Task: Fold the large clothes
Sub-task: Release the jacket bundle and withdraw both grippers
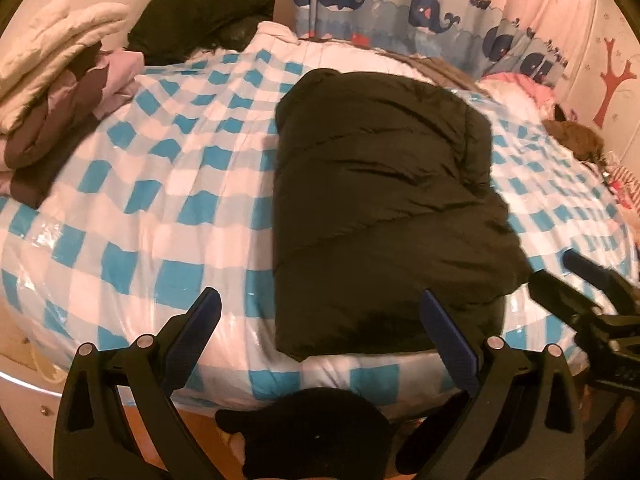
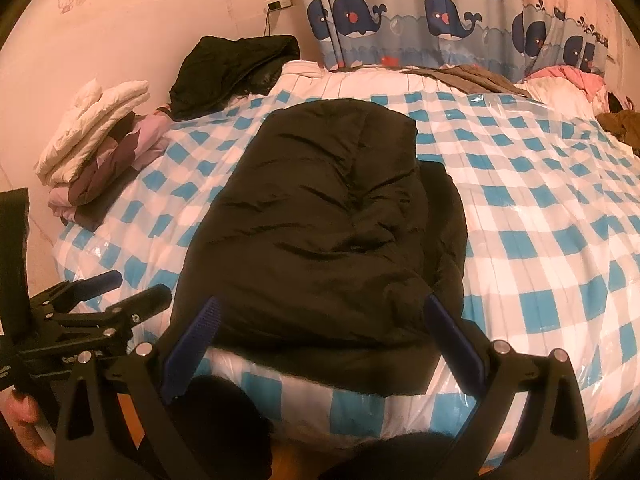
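Both grippers' jaws gape before black jacket [image 2: 328, 224].

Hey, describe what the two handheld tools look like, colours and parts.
Both match: the left tool and right tool have black plastic bodies with triangular cut-outs, silver pivot pins, and two fingers faced with ribbed dark-blue pads. Small white lettering, unreadable, marks the left tool's body in the right view.

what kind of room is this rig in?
Most likely a home bedroom, perhaps a child's: a bed under a blue-and-white checked cover, a whale-print curtain behind it, and a stack of folded clothes by the wall. A black puffy jacket lies on the bed.
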`<state>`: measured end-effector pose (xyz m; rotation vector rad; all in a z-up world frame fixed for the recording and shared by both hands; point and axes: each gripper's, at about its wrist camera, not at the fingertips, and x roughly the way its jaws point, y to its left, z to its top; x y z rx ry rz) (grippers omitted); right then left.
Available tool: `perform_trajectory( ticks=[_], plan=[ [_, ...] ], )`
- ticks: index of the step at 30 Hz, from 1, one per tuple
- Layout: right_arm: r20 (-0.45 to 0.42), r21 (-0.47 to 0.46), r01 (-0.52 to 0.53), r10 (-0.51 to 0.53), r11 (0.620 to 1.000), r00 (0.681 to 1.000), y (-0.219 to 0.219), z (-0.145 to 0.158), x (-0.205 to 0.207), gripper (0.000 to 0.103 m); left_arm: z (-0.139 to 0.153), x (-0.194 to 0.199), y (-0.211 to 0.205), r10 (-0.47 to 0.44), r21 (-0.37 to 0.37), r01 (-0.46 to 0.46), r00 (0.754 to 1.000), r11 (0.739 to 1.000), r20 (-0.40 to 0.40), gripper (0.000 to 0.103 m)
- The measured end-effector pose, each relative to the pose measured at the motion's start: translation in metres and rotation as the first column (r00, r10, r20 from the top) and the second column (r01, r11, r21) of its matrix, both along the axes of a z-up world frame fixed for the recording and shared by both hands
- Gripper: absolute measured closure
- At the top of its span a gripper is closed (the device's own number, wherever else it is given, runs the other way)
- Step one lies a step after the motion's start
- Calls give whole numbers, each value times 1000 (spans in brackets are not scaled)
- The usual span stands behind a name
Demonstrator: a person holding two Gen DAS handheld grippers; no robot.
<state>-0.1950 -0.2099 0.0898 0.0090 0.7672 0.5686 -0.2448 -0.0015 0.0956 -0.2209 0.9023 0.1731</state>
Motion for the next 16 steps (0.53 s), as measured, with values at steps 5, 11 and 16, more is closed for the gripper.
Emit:
perform_trajectory(
  ticks=[5,11,16],
  plan=[
    [-14,14,8,-8,1000,1000,-5,-5,-2,5,11,-12,-4,10,27,-13,996,1000,90,8],
    [-3,23,29,-29,999,1000,-14,-3,-6,5,14,-8,-17,-23,112,16,998,994,64,8],
    [17,21,40,-41,999,999,-20,2,-10,5,12,-9,-22,-30,124,24,998,992,46,8]
  ],
)
